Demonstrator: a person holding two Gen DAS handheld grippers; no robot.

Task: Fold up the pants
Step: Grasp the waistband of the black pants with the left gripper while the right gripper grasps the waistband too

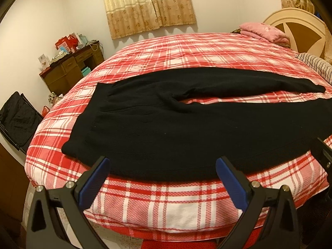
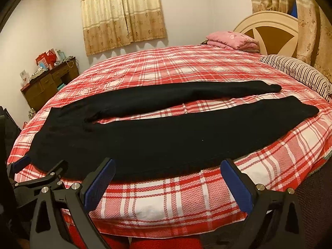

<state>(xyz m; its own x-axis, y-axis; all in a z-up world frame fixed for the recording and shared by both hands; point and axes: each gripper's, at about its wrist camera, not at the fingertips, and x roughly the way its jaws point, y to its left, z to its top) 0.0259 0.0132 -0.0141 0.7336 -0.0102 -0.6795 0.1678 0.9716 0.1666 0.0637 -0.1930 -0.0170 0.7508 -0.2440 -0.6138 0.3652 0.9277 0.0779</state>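
Observation:
Black pants lie flat and spread out on a red plaid bed, waistband to the left, both legs stretching right with a gap of plaid between them. In the right wrist view the pants show full length, cuffs at the far right. My left gripper hovers open at the near edge of the pants by the waist end, nothing between its blue pads. My right gripper is open too, over the near leg's edge. The left gripper also appears at the left of the right wrist view.
A folded pink blanket and a striped pillow lie near the cream headboard. A brown dresser with clutter stands by the far wall, a black bag on the left. Curtains hang behind.

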